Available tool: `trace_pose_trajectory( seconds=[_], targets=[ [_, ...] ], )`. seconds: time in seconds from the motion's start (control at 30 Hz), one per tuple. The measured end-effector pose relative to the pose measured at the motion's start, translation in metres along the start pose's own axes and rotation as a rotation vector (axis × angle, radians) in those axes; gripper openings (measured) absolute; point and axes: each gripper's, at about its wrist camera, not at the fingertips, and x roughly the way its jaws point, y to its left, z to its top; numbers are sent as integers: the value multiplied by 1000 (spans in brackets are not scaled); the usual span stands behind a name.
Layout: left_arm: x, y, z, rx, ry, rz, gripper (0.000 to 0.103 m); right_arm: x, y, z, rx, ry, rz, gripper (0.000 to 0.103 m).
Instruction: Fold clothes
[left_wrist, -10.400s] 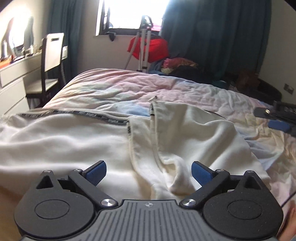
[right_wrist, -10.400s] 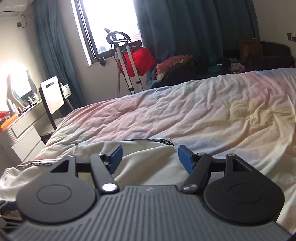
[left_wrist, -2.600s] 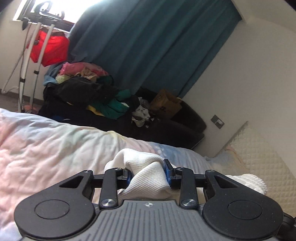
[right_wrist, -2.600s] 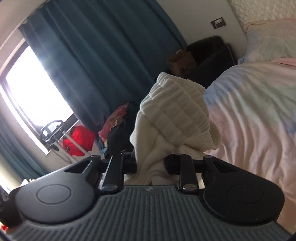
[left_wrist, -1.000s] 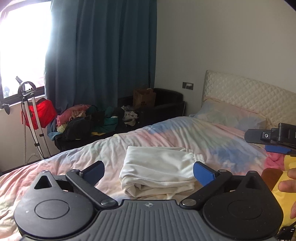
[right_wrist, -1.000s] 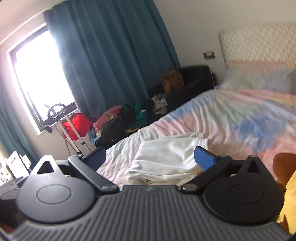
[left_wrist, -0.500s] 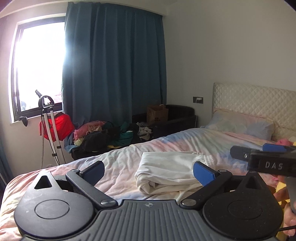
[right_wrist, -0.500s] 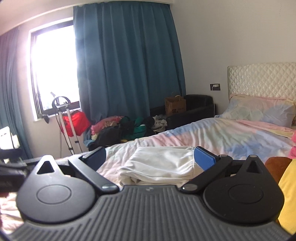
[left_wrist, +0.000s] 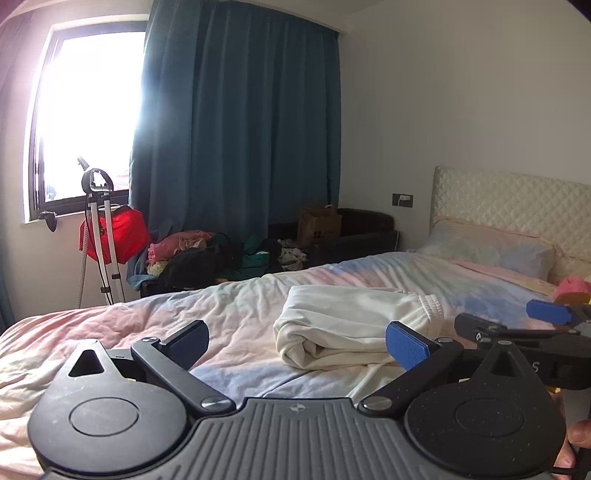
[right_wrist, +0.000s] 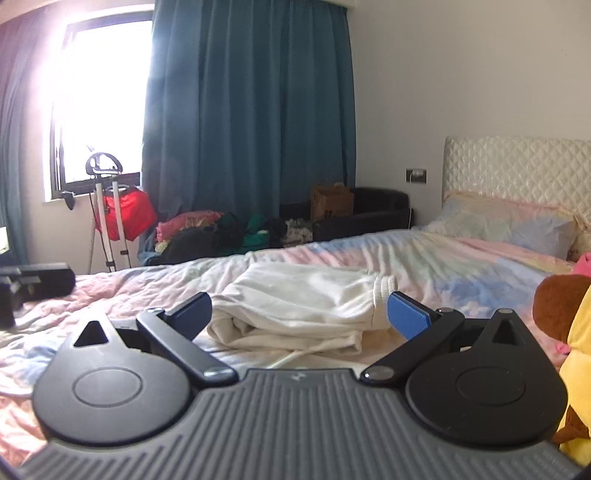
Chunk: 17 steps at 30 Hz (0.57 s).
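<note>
Left gripper (left_wrist: 297, 345) and right gripper (right_wrist: 300, 314) both empty, blue pads spread wide, above pastel bedspread (left_wrist: 110, 332). Folded white garment (left_wrist: 351, 325) lies mid-bed just ahead. Beyond: clothes pile (left_wrist: 207, 254), red bag (left_wrist: 122, 236), teal curtain (left_wrist: 240, 129), quilted headboard (left_wrist: 517, 199).

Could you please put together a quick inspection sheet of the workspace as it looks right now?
Surface: bed with rumpled pastel cover.
Job's things: white garment lies folded on the bed.
Clutter: clothes pile on the floor by the curtain; plush toy at the bed's right edge.
Grippers: left gripper open, empty; right gripper open, empty.
Cables: nothing seen.
Surroundings: window, blue curtain, quilted headboard, pillow.
</note>
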Motion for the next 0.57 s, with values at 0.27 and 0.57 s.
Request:
trace_pose_trajectory(
  seconds=[0.27, 0.57],
  targets=[
    [9, 2, -10, -7, 17, 11, 103, 5, 7, -8, -18, 26, -26, 103],
    [14, 3, -16, -37, 17, 3, 103, 12, 4, -8, 10, 86, -17, 103]
  ],
)
